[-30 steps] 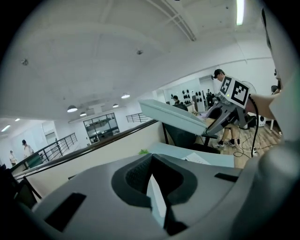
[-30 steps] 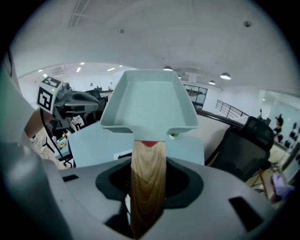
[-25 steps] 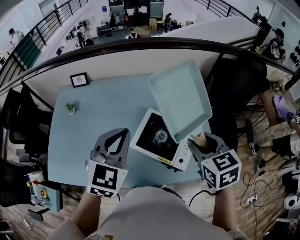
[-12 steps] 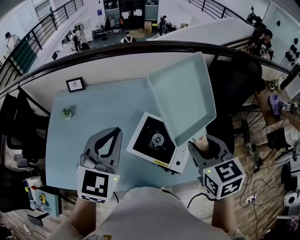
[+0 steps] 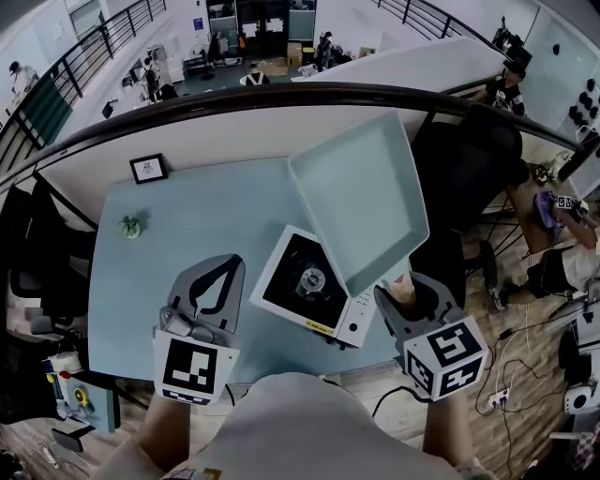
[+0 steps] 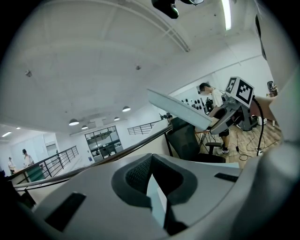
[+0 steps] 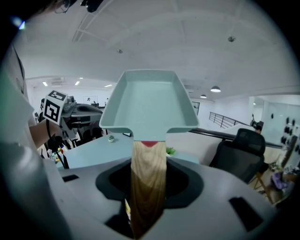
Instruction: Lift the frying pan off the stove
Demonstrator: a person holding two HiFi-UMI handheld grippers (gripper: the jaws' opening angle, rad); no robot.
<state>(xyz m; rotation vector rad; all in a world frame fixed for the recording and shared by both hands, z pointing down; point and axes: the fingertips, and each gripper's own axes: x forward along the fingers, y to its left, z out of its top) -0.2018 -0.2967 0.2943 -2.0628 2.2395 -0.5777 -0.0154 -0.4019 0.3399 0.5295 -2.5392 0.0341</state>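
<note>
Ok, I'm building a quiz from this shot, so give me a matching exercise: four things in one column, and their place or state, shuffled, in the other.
1. frying pan
2. stove
3. left gripper
4. picture frame

A. jaws together, nothing between them
B. at the far edge of the table, near its left corner
C. in the air, wooden handle clamped in the right gripper
D. on the table, burner uncovered

Pairs: 1-C, 2-D, 3-A, 4-B

Even, soft light was cast from above by round ceiling lamps and a strip light. The head view was rendered dim and flat. Edges were bent by fisheye distortion and corners were blackened. The frying pan handle was blurred near the lens.
</note>
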